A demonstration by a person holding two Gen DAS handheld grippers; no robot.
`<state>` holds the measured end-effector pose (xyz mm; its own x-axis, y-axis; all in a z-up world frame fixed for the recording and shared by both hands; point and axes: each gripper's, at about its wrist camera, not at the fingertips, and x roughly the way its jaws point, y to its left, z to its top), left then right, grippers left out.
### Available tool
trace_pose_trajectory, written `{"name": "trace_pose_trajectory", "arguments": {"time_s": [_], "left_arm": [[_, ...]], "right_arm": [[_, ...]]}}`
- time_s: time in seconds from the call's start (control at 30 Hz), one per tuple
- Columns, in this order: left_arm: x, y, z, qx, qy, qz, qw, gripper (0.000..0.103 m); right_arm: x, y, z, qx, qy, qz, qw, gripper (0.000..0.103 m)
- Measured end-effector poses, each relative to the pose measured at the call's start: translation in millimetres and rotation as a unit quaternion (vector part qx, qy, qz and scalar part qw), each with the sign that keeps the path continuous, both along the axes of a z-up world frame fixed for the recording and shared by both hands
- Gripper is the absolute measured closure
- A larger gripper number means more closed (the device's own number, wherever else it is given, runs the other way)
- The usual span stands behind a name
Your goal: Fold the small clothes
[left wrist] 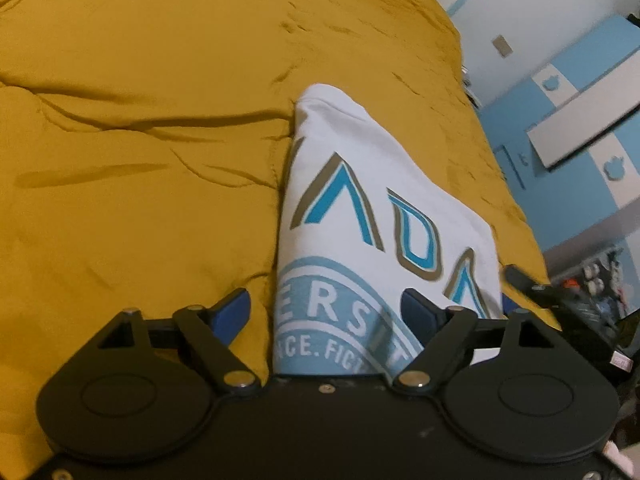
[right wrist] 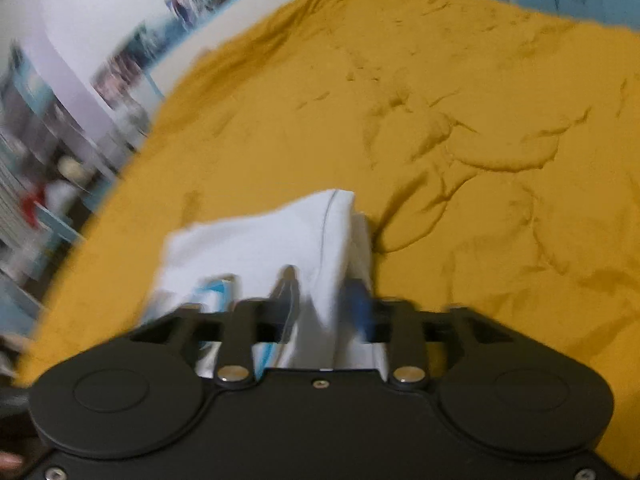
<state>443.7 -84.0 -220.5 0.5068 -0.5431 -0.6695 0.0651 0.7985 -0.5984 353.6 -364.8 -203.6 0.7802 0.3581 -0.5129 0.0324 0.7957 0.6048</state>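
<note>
Shirt: white cotton T-shirt with blue lettering (left wrist: 372, 216) lies folded on mustard-yellow bedspread (left wrist: 140, 120), long axis running away from jaws | left gripper (left wrist: 326, 312) spread wide, straddling near edge | right gripper (right wrist: 320, 296) blurred, seemingly pinching cloth, nearer.

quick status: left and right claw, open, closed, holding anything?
Left claw: open, fingers spread over the white T-shirt, gripping nothing.
Right claw: view blurred; narrowed around a fold of the T-shirt, grip cannot be told.

Black tongs (left wrist: 326, 308), blue pads (left wrist: 232, 312), silver screws.
</note>
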Motion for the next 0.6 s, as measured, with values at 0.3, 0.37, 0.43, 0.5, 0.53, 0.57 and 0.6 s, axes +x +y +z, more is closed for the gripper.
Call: {"name": "trace_pose_trajectory", "arguments": {"time_s": [0.3,0.37,0.43,0.5,0.53,0.57,0.6], "left_arm": [[9.3,41.5,-15.4,-0.115,0.047,-0.056,0.9907,0.000],[18.6,41.3,-21.5,-0.133,0.068,-0.054,0.9873,0.000],[25.0,38.9,-27.1,-0.145,0.079,-0.055,0.9846,0.000],[28.9,35.2,-29.5,-0.150,0.084,-0.059,0.9835,0.000],[31.3,32.2,-30.1,-0.153,0.083,-0.063,0.9828,0.000],[31.6,31.3,-30.9,-0.155,0.082,-0.067,0.9821,0.000],[34.7,27.8,-31.8,-0.158,0.083,-0.072,0.9814,0.000]], "right_arm": [[-25.6,-30.4,-7.1,0.051,0.039,0.085,0.994,0.020],[-23.6,-30.5,-16.2,0.059,0.047,0.093,0.993,0.019],[-20.1,-31.5,-24.0,0.088,0.053,0.095,0.990,0.016],[-15.1,-31.2,-28.6,0.122,0.052,0.099,0.986,0.016],[-12.7,-29.7,-29.9,0.137,0.052,0.105,0.984,0.016],[-10.2,-27.7,-30.8,0.149,0.051,0.111,0.981,0.015],[-7.6,-25.2,-32.1,0.160,0.052,0.119,0.978,0.015]]}}
